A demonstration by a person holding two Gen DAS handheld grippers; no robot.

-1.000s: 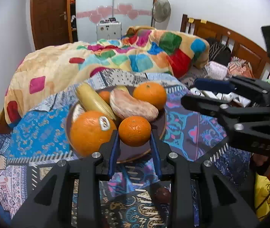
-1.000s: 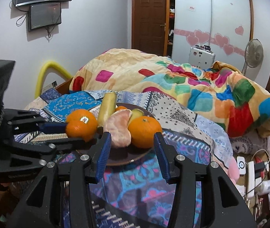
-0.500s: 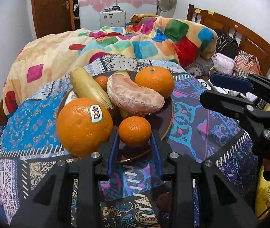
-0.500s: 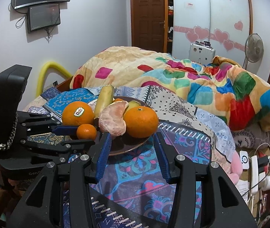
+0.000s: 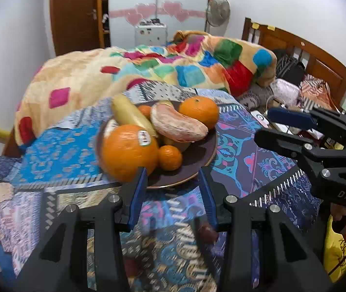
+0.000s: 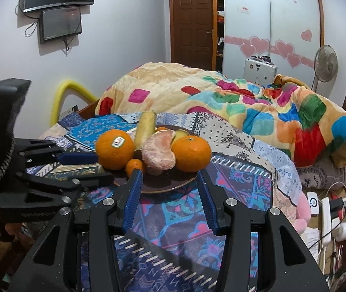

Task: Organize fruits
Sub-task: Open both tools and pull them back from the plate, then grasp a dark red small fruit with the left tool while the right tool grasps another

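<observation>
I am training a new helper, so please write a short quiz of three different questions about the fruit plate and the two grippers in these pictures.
1. True or false: the left gripper holds the small orange.
2. Which fruit carries a sticker?
A. large orange
B. banana
C. peeled citrus
3. Fill in: all the fruit lies on a dark ____.

Key:
1. False; its jaws are open and empty, and so are those of the right gripper.
2. A
3. plate

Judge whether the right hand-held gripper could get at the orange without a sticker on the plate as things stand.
Probably yes. The right hand-held gripper is open and empty, and the unstickered orange sits at the plate's near right edge, nothing blocking the approach.
</observation>
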